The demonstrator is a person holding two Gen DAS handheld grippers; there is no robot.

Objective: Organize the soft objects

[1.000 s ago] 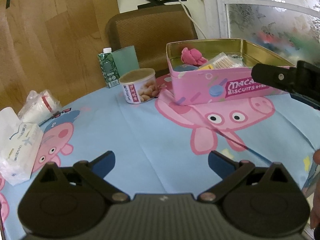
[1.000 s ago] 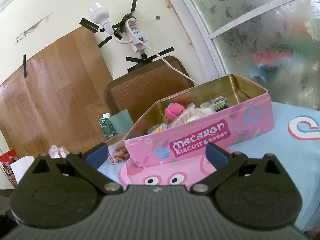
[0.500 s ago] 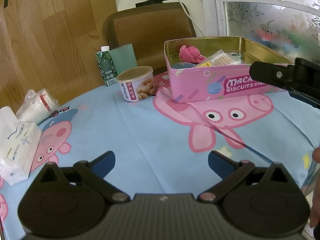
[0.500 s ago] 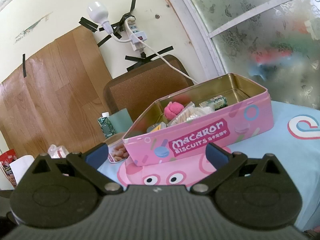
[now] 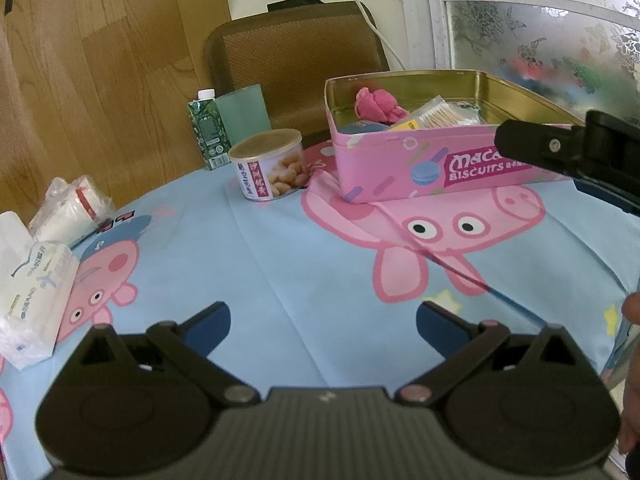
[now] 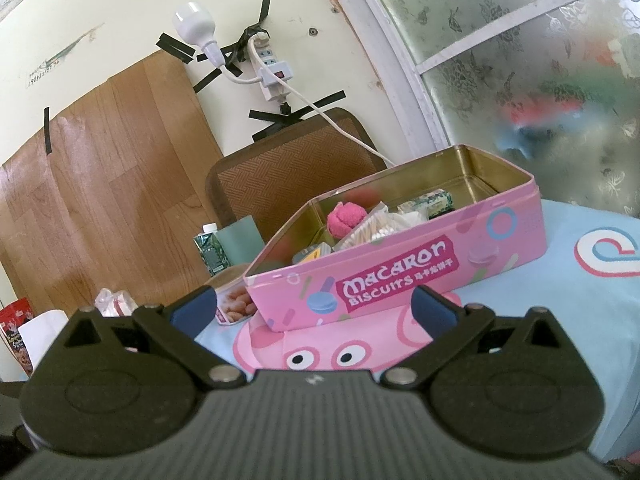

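- Left wrist view: left gripper [image 5: 323, 316] spread wide, nothing between the fingers, hovering low over the cartoon-print tablecloth [image 5: 280, 264].
- Pink biscuit tin [image 5: 432, 168] lidless at the far right of the table; inside, a pink soft ball [image 5: 378, 106] against the back-left corner, a bag of cotton swabs [image 5: 444, 116] just beside it.
- Outside the tin: peanut can [image 5: 272, 166] near its left wall, green carton [image 5: 208, 130] behind that, tissue pack [image 5: 34, 300] and a plastic-wrapped white bundle [image 5: 70, 210] well apart at the left edge.
- Right gripper [image 5: 560, 148] crossing in front of the tin's right end.
- Right wrist view: right gripper [image 6: 312, 308] also parted and empty, aimed at the tin's front wall [image 6: 400, 280]; ball and swab bag visible above the rim.
- Judged step: between picks, choosing the next soft item.
- Likely next: swing the left gripper toward the tissue pack, straddle it across the narrow side, squeeze gently — soft wrap, prone to slipping or deforming.
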